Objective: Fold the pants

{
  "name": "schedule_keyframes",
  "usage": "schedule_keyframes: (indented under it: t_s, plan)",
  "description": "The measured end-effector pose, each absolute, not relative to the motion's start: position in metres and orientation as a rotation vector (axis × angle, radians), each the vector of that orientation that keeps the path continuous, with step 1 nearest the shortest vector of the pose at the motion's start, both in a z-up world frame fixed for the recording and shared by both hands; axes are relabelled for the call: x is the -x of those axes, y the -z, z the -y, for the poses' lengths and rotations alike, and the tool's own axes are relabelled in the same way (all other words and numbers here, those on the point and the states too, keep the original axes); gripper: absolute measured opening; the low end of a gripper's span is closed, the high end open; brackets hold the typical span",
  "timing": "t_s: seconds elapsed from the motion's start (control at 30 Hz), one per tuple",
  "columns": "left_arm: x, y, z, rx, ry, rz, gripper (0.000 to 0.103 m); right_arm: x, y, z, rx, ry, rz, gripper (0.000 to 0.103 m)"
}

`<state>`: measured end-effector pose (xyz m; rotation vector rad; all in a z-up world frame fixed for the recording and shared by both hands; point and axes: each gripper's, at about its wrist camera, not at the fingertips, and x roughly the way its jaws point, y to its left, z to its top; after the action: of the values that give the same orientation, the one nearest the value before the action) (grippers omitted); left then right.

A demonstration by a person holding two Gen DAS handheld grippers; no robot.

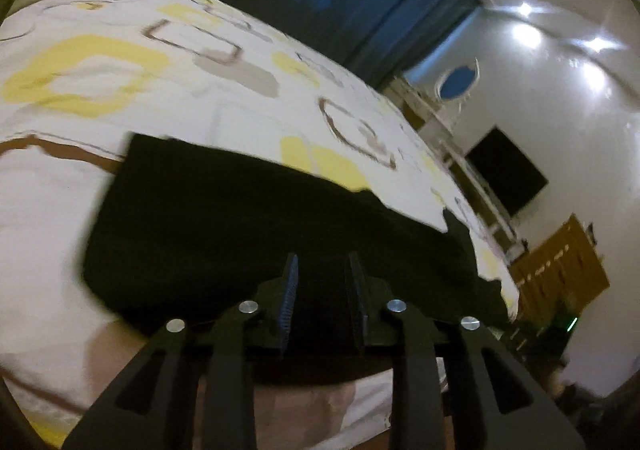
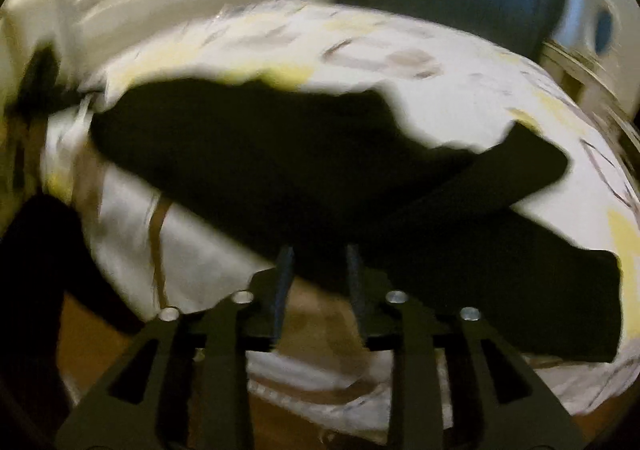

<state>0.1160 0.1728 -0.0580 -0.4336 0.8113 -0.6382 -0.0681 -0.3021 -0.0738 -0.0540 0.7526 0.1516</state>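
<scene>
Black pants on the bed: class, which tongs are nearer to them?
Neither clearly. Left tongs and right tongs both hover open at the black pants' near edge.

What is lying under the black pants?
The pants lie on a bed sheet, white with yellow and brown shapes, which shows all around them. The part of the sheet directly beneath them is covered and cannot be seen.
</scene>
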Motion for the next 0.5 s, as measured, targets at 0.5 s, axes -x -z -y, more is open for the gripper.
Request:
schedule_keyframes:
  t_s: [0.5]
  plan:
    - [-0.120, 0.098, -0.153, 0.570, 0.611, -0.888, 0.037, -0.205, 0.088, 0.492, -0.305, 0.388, -1.049, 0.052]
